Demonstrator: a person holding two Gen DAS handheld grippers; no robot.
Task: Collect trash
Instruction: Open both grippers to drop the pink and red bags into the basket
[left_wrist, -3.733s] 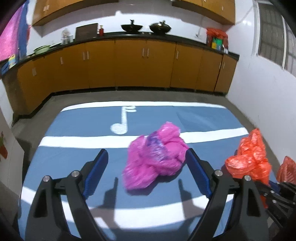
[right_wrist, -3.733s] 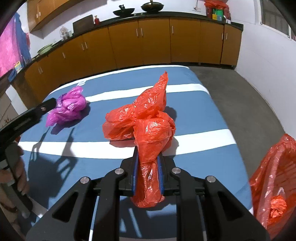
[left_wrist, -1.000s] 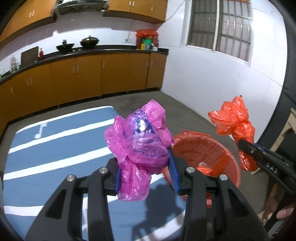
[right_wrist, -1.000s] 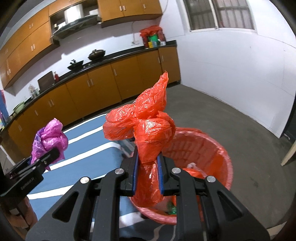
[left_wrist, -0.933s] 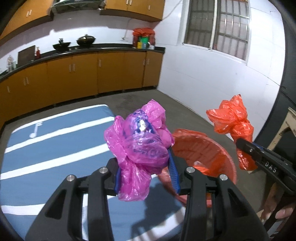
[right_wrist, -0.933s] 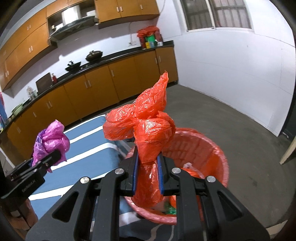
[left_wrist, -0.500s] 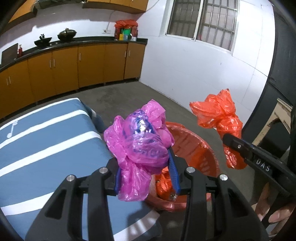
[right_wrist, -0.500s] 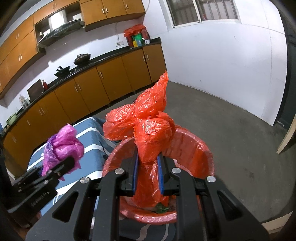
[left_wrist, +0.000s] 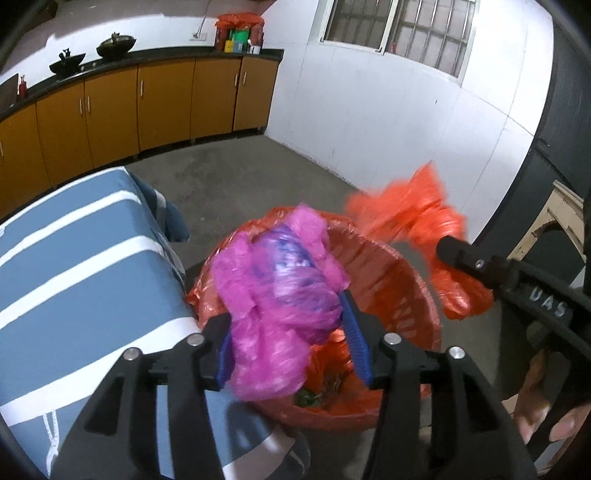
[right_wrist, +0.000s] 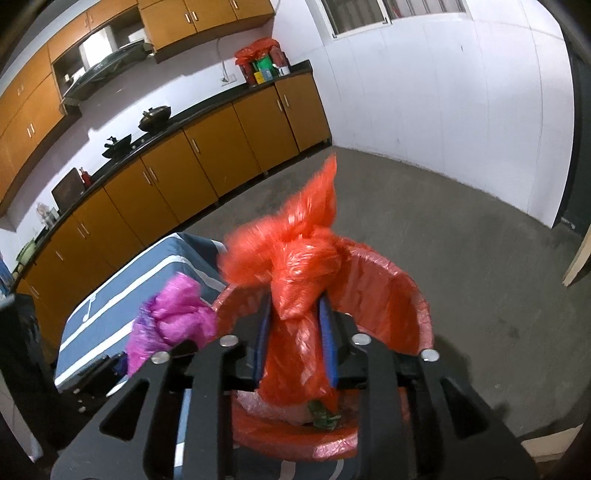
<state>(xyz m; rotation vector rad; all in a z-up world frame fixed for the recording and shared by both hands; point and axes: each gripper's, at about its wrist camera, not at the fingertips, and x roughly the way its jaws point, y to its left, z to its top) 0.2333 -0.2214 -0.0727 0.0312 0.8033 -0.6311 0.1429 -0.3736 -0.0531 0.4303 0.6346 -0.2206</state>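
My left gripper (left_wrist: 291, 343) is shut on a crumpled pink plastic bag (left_wrist: 273, 291) and holds it over the near rim of a round bin lined with an orange bag (left_wrist: 402, 295). My right gripper (right_wrist: 295, 343) is shut on a crumpled orange plastic bag (right_wrist: 295, 266) and holds it above the same bin (right_wrist: 399, 302). The orange bag also shows at the right of the left wrist view (left_wrist: 417, 221), and the pink bag at the left of the right wrist view (right_wrist: 173, 321). Some trash lies in the bin's bottom (left_wrist: 325, 387).
A table with a blue and white striped cloth (left_wrist: 74, 280) stands left of the bin, touching it. Orange kitchen cabinets (right_wrist: 192, 158) line the far wall. Grey concrete floor (right_wrist: 480, 236) spreads to the right up to a white wall.
Both grippers have swung from the table to the bin with their bags. In the last half second both have come lower and closer over the bin's opening.
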